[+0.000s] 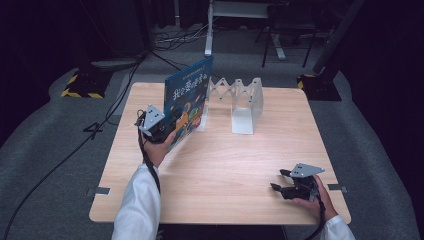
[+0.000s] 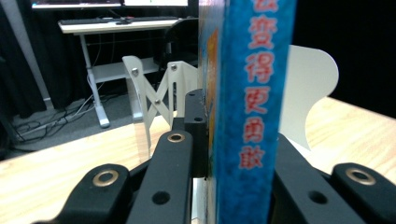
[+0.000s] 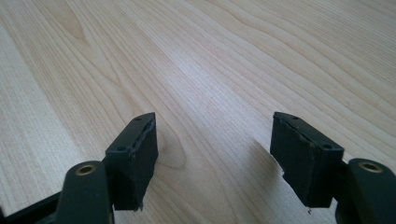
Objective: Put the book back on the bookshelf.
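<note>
Wood table (image 1: 225, 165), dark room; left hand-held gripper (image 1: 167, 125) clamps book (image 1: 187, 100), right (image 1: 280, 186) apart.

Wooden table (image 1: 225, 170), white desk (image 1: 240, 10)

High view: fixed above the near edge of the bench (image 1: 220, 165), facing forward and down, far enough to take in all four corners and the floor beyond.

Left gripper view: riding low between its own fingers (image 2: 196, 135), looking level toward the far edge, pressed close against the spine of the blue book (image 2: 252, 93); shares that book (image 1: 187, 100) and the white folding rack (image 2: 159, 93) (image 1: 240, 102) with the high view.

Right gripper view: close over bare wood (image 3: 196, 70) near the near right corner, tilted down past its fingers (image 3: 133, 158); shares that patch of bench with the high view.
</note>
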`<state>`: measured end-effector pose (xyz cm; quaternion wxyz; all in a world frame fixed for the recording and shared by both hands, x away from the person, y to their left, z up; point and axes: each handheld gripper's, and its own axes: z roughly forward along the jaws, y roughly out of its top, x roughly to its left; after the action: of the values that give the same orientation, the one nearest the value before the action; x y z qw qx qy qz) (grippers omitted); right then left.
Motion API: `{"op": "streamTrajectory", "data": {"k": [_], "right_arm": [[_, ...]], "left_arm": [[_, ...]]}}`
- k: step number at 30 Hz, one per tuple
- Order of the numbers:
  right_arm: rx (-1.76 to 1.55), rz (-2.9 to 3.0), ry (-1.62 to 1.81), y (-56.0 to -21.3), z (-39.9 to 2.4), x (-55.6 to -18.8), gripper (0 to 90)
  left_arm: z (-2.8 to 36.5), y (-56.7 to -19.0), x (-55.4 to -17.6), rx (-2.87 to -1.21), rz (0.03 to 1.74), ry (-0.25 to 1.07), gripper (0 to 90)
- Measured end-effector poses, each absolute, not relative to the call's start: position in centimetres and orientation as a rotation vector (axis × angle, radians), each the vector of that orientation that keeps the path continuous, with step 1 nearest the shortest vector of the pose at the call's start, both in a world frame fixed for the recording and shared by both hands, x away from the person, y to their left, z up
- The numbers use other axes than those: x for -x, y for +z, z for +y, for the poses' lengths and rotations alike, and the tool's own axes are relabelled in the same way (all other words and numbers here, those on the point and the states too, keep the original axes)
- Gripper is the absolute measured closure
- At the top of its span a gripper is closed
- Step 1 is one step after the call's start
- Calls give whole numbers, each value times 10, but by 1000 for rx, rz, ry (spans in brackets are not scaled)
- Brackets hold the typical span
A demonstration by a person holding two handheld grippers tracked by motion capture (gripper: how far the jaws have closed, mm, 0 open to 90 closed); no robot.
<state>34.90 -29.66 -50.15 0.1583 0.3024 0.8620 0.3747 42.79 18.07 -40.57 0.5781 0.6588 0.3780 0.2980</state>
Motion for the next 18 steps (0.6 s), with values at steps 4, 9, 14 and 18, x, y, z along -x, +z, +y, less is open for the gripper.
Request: {"op": "streamTrajectory", "data": {"k": [4, 9, 14, 18], "right_arm": [[-867, 2467, 1076, -502, -297, -349, 322], [-875, 2469, 1086, -502, -296, -350, 316], [-878, 2469, 1086, -502, -296, -350, 312], [-877, 2472, 1089, -502, -296, -350, 311]], "left_arm": [[187, -420, -425, -1515, 930, 677, 824], [184, -432, -426, -1551, 955, 660, 822], [172, -426, -430, -1599, 951, 685, 822], [166, -425, -436, -1604, 971, 696, 821]]}}
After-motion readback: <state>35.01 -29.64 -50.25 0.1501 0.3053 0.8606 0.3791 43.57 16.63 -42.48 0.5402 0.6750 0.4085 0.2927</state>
